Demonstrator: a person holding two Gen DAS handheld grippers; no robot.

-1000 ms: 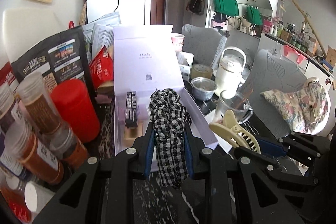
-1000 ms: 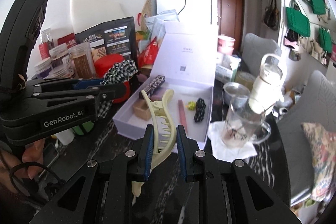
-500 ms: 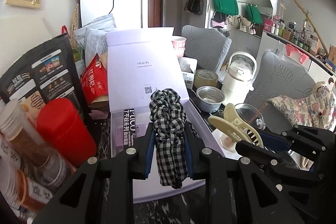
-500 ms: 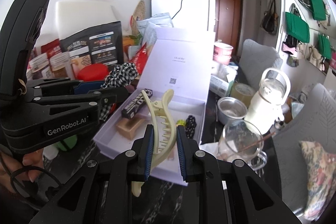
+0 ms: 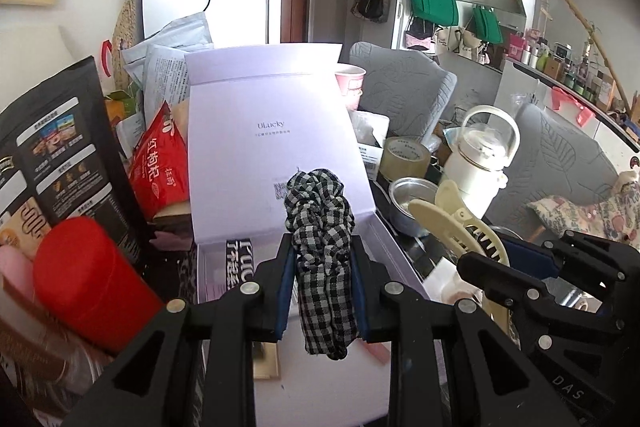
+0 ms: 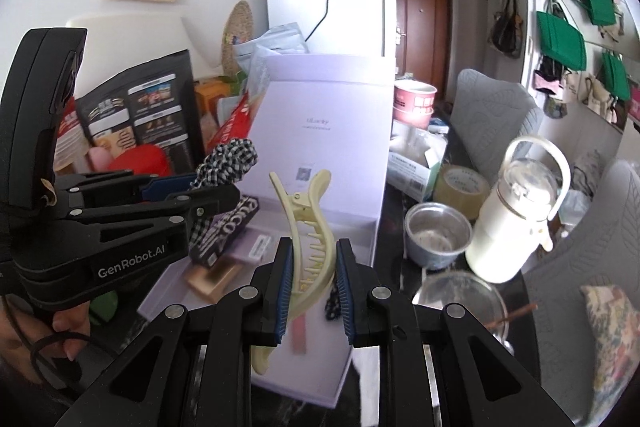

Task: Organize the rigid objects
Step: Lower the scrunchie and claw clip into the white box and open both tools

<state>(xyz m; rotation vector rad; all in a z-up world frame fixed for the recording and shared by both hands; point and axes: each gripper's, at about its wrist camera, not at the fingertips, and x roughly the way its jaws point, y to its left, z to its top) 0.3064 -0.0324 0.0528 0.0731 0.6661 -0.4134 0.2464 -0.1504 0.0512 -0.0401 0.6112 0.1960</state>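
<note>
I hold both over the open box [image 5: 280,155] to drop them in: left gripper [image 5: 322,291] clamps the scrunchie [image 5: 320,227], right gripper [image 6: 314,287] clamps the clip [image 6: 310,235].

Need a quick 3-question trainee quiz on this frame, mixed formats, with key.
1. True or false: the left gripper is shut on a checked scrunchie.
2. The right gripper holds: A) tape roll B) cream hair claw clip C) steel cup.
3. Fill in: both held items hover over the open white ____.

Key: 1 true; 2 B; 3 box.
</note>
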